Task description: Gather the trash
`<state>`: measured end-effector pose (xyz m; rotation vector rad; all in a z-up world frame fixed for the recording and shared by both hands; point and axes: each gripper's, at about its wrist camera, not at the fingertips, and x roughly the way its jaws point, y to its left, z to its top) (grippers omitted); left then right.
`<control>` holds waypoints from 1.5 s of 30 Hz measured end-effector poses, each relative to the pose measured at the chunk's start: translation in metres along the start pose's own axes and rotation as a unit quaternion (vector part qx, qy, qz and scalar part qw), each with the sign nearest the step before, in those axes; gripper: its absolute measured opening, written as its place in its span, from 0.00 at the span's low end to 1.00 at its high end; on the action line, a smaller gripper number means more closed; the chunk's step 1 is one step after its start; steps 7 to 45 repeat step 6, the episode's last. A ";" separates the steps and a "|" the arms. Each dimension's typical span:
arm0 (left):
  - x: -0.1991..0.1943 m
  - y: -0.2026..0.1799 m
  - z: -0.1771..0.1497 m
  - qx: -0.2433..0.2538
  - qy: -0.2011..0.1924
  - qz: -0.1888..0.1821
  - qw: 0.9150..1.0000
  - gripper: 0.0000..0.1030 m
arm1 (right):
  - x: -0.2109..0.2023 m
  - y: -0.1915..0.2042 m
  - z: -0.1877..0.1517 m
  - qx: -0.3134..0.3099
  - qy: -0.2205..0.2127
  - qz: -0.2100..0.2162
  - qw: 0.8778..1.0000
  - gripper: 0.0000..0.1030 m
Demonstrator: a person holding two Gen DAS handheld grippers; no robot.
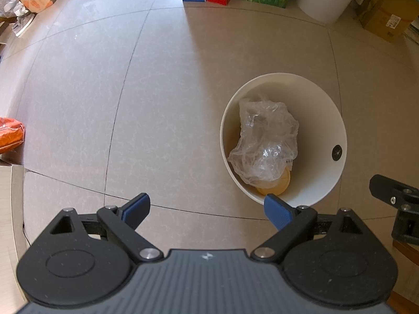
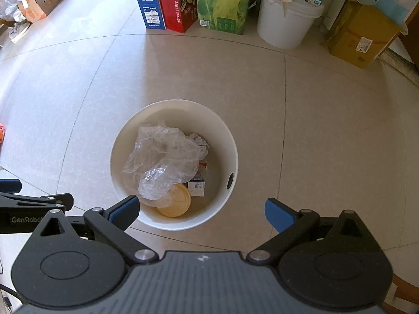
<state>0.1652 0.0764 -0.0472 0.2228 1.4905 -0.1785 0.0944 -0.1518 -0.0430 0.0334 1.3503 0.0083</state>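
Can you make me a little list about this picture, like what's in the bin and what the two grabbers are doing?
bin: white round trash bin standing on the tiled floor
in the bin: crumpled clear plastic bag on top, round yellowish lid beneath it, small printed box, crumpled paper
left gripper: open, empty, beside the bin
right gripper: open, empty, above the bin's near rim
by the wall: blue carton, red carton, green carton, white bucket, brown cardboard box
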 end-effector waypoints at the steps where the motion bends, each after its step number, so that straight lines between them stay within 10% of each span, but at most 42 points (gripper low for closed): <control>1: 0.000 0.000 0.000 0.001 0.000 0.000 1.000 0.91 | 0.000 0.000 0.000 0.000 0.000 0.000 1.000 1.00; 45: 0.002 -0.002 0.001 0.001 0.002 0.000 1.000 0.91 | 0.002 -0.001 0.000 0.001 0.001 -0.002 1.000 1.00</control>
